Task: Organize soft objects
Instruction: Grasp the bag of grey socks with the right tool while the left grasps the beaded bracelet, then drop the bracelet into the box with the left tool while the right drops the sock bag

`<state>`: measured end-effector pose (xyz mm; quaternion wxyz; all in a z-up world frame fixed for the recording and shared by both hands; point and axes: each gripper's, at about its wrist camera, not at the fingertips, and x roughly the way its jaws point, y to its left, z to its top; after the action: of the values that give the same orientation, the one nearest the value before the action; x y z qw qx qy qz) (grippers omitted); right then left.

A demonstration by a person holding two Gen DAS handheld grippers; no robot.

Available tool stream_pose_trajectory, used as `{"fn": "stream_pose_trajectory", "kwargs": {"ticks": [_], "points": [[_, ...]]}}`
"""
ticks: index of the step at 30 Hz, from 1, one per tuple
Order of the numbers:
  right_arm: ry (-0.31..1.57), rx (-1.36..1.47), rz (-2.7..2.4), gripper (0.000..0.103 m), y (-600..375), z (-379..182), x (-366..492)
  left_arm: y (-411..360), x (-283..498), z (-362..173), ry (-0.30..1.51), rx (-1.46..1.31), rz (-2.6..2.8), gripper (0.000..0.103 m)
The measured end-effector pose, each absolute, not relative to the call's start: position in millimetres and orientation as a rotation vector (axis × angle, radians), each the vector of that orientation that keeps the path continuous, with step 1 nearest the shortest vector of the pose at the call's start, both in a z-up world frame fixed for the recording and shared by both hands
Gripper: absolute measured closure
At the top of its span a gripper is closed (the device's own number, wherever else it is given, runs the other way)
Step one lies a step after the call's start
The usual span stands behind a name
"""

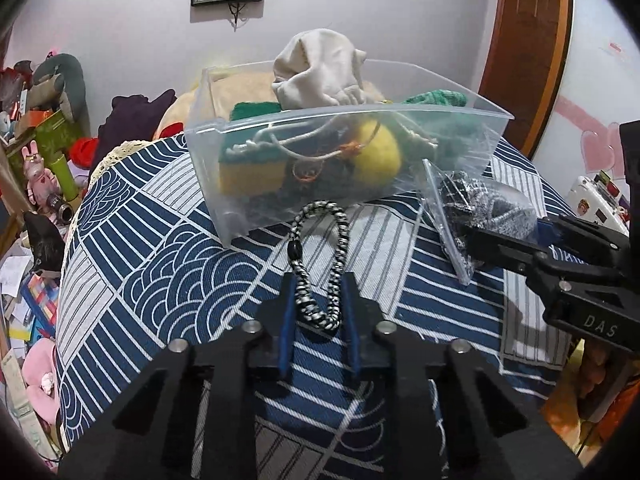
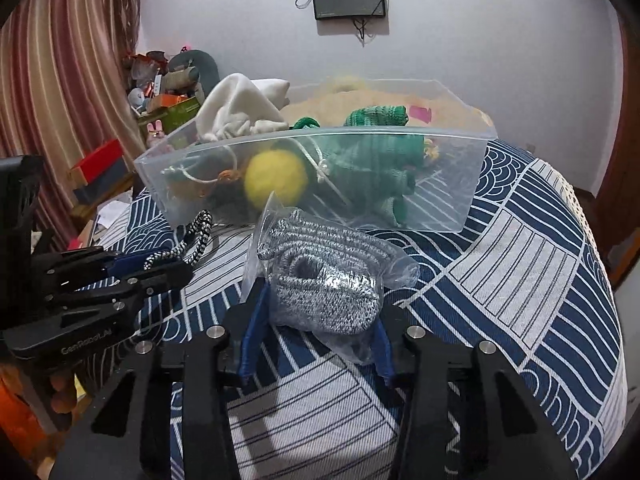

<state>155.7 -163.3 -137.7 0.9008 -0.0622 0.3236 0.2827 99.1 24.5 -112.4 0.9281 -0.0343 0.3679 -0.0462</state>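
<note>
Where the left wrist camera looks forward, a black-and-white braided cord loop (image 1: 318, 264) with a black bead runs lengthwise between the fingers of the left gripper (image 1: 318, 300), its closed bend pointing away toward the clear plastic bin (image 1: 420, 120). The blue pads stand narrow on either side of the loop's near end, touching it. The bin sits on a navy-and-white patterned cloth (image 1: 160, 272) over the bench and holds a cream drawstring pouch (image 1: 320, 72), a yellow-green sponge (image 1: 250, 168), a yellow felt ball (image 1: 378, 156) and green knitwear (image 1: 438, 98). To the right, the right gripper (image 1: 472, 236) pinches a clear zip bag of grey knit fabric (image 1: 488, 204).

From the right wrist camera, that zip bag (image 2: 320, 276) is a crumpled lump of speckled grey-and-white knit inside transparent film, its open mouth tilted up toward the bin (image 2: 312, 140). It sits between the right gripper's (image 2: 320, 332) fingers, which are closed moderately against its near end. At left, the left gripper (image 2: 160, 268) holds the cord loop (image 2: 192, 240), just beside the bin's near wall.
</note>
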Motion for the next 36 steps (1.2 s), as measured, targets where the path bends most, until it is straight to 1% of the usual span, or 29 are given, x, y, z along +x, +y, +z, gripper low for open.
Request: {"fn": "stream_pose_trajectory", "kwargs": {"ticks": [2, 10, 20, 27, 32, 36], "points": [[0.662, -0.126, 0.589, 0.064, -166.9, -136.4, 153.0, 22.9, 93.9, -111.0, 0.751, -0.074, -0.105, 0.092], [0.606, -0.108, 0.575, 0.065, -179.2, -120.2, 143.6, 17.4, 74.7, -89.7, 0.687, -0.08, -0.112, 0.092], [0.492, -0.1, 0.541, 0.065, -187.8, -85.9, 140.5, 5.1, 67.8, -40.8, 0.554, -0.052, -0.121, 0.092], [0.405, -0.091, 0.52, 0.065, -190.6, -57.6, 144.6, -3.6, 75.9, -12.4, 0.477, -0.043, -0.134, 0.092], [0.355, -0.086, 0.522, 0.065, -190.7, -44.0, 146.3, -5.8, 88.6, -2.1, 0.443, -0.049, -0.133, 0.092], [0.338, -0.081, 0.523, 0.065, -187.8, -41.2, 151.5, -9.8, 104.3, -0.2, 0.449, -0.056, -0.136, 0.092]]}}
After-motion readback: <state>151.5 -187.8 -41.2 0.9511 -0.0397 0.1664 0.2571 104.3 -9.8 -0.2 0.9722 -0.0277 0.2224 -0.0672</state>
